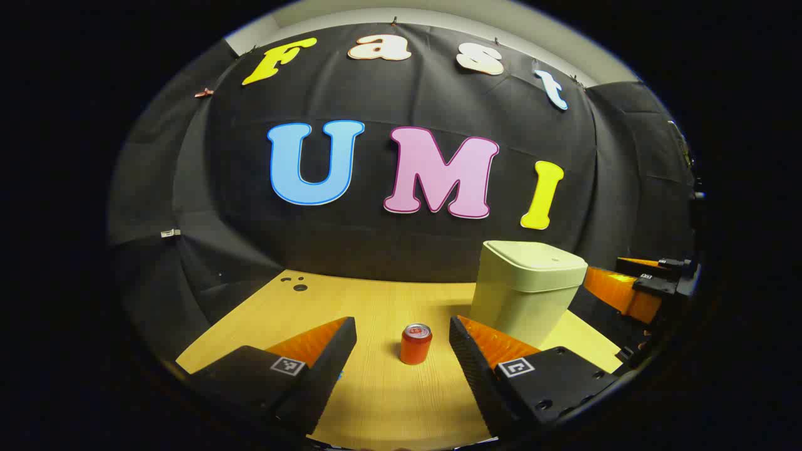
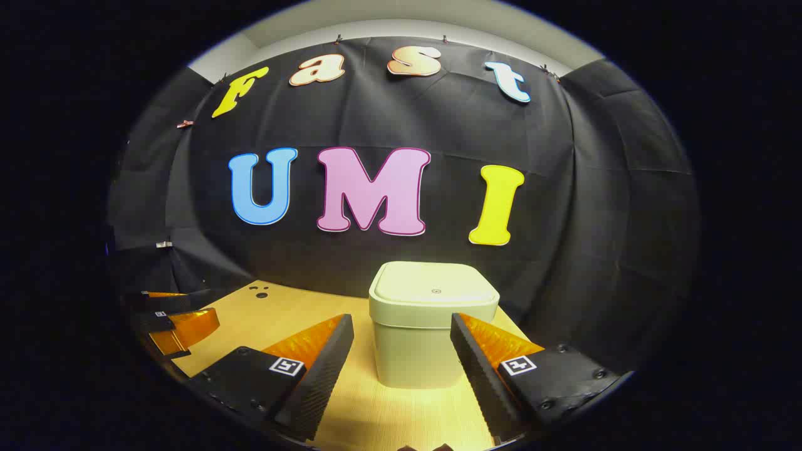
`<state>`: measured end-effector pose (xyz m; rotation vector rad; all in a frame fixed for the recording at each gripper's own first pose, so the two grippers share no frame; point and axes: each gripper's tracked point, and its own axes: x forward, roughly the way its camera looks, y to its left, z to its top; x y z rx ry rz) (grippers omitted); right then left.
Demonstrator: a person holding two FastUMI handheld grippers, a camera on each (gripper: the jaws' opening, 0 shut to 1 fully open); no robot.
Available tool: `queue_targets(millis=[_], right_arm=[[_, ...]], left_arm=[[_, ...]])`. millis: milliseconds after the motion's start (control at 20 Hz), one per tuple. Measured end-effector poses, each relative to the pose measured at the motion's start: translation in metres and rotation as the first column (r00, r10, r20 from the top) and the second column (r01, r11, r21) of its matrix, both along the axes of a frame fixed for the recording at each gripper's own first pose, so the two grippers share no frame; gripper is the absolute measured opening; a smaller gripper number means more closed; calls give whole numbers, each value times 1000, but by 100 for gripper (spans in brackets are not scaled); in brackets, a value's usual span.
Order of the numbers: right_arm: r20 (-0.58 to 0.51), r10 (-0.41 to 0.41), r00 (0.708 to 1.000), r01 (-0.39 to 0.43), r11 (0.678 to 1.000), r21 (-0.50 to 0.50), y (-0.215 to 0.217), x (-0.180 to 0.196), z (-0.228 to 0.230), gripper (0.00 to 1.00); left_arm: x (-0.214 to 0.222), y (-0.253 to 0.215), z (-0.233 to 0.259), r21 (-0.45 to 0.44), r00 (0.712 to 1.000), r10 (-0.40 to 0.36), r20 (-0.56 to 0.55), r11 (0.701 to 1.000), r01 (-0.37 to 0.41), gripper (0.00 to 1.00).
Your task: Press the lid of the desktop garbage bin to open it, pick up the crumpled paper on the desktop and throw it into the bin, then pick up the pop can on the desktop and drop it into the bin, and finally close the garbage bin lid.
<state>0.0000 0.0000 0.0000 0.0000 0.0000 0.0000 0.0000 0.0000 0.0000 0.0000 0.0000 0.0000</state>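
A pale green garbage bin [image 1: 526,291] with its lid down stands on the wooden desktop [image 1: 376,300] at the right in the left gripper view. A small orange pop can [image 1: 416,343] stands upright on the desktop, just ahead of my open left gripper [image 1: 403,332] and between its fingers' line. In the right gripper view the bin [image 2: 432,326] is straight ahead, lid [image 2: 434,285] shut, and my right gripper [image 2: 401,332] is open, close in front of it with nothing held. The right gripper [image 1: 633,282] also appears beyond the bin in the left gripper view.
The black cloth wall closes the desk's far side right behind the bin. Small dark holes [image 1: 296,283] mark the far left corner of the desktop. The left gripper [image 2: 175,322] appears at the left edge of the right gripper view.
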Motion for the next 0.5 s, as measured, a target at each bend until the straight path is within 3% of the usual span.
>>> queue_targets(millis=[500], right_arm=[[-15, -2, 1000, 2, 1000, -20, -16, 12, -8, 98]], left_arm=[[14, -13, -4, 19, 1000, -10, -17, 1000, 10, 96]])
